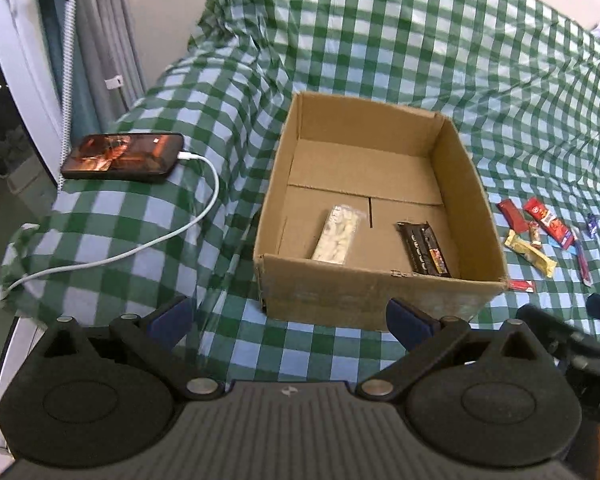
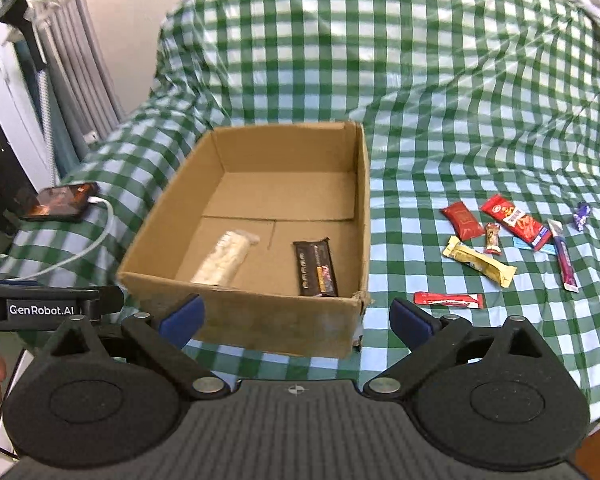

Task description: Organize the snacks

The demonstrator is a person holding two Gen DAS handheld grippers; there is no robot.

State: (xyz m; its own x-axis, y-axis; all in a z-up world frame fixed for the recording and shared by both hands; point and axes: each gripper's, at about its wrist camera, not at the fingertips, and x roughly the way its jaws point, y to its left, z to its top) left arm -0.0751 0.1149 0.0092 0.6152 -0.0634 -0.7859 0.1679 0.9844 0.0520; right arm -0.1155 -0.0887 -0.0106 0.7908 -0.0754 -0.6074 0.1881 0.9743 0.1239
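Observation:
An open cardboard box point(image 1: 384, 292) point(image 2: 260, 312) stands on the green checked cloth. Inside lie a white snack pack point(image 1: 337, 235) point(image 2: 225, 258) and a dark brown bar point(image 1: 425, 249) point(image 2: 316, 267). Several loose snacks lie to the box's right: a yellow bar point(image 2: 479, 261) point(image 1: 531, 253), a red packet point(image 2: 462, 221), a long red pack point(image 2: 516, 221) point(image 1: 548, 222), a thin red stick point(image 2: 449, 300) point(image 1: 521, 285), a purple-white stick point(image 2: 565, 261). My left gripper point(image 1: 290, 320) and right gripper point(image 2: 298, 320) are both open and empty, in front of the box's near wall.
A phone point(image 1: 122, 157) point(image 2: 60, 202) with a lit screen lies on the sofa arm at left, with a white cable point(image 1: 172, 236) trailing off it. Curtains and a window frame stand at far left. The other gripper's body point(image 2: 40, 309) shows at the left edge.

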